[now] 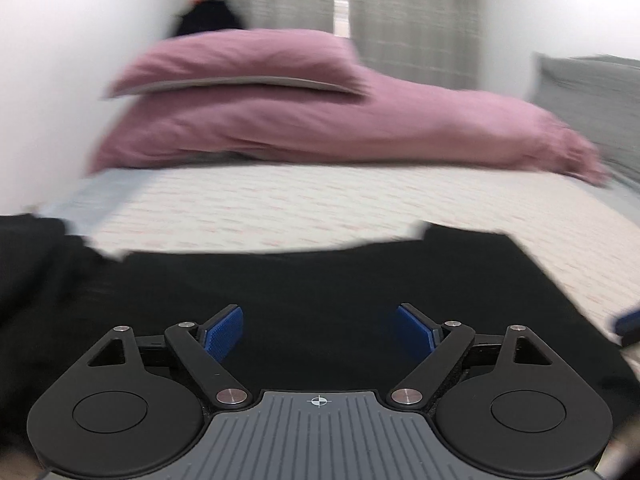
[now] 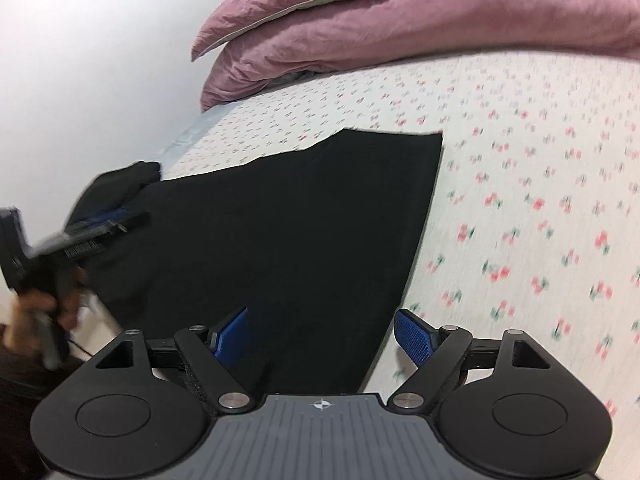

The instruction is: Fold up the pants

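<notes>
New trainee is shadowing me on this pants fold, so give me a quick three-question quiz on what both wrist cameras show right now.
1. True or false: the left gripper is clamped on the black pants.
2. What lies at the head of the bed behind the pants? A) purple pillows B) a laundry basket C) a stack of towels
3. What pattern does the bedsheet carry?

Key
1. False: its jaws stand apart, nothing pinched; the right gripper is open too.
2. A: the purple pillows.
3. Small red flowers on white.
</notes>
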`<action>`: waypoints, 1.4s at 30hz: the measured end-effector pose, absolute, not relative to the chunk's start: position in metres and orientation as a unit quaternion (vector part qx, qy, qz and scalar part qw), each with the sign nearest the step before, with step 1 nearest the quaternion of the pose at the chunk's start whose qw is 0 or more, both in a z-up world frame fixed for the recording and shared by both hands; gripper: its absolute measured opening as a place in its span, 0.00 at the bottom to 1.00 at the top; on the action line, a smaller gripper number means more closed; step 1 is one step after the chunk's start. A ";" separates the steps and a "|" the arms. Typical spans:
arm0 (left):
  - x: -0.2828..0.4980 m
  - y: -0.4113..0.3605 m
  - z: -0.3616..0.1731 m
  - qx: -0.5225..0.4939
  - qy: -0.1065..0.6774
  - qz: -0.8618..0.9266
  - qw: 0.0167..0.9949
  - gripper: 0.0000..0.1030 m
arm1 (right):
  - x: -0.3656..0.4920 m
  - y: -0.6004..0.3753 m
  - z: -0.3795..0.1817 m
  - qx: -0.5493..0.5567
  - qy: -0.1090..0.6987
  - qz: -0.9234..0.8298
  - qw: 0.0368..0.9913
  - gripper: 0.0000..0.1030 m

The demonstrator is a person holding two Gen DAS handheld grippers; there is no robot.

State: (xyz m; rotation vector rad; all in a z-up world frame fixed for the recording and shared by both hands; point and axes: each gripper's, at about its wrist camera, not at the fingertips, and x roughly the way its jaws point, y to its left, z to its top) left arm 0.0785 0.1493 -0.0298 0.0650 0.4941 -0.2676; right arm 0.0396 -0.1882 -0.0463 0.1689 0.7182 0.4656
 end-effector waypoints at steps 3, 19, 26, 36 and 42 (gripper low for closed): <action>0.068 0.124 -0.039 0.040 0.254 -0.193 0.947 0.84 | 0.034 -0.192 -0.052 0.105 0.362 0.238 0.895 0.75; 0.015 0.049 -0.067 0.117 0.238 -0.361 0.894 0.84 | 0.021 -0.229 -0.081 0.253 0.425 0.278 0.823 0.25; -0.011 0.032 -0.061 0.150 0.171 -0.417 0.880 0.84 | 0.018 -0.226 -0.064 0.280 0.408 0.318 0.809 0.14; -0.028 -0.011 -0.070 0.215 0.124 -0.351 0.903 0.81 | 0.030 -0.223 -0.045 0.301 0.392 0.352 0.795 0.16; -0.013 -0.014 -0.077 0.212 0.160 -0.314 0.911 0.40 | 0.035 -0.227 -0.045 0.304 0.392 0.347 0.795 0.26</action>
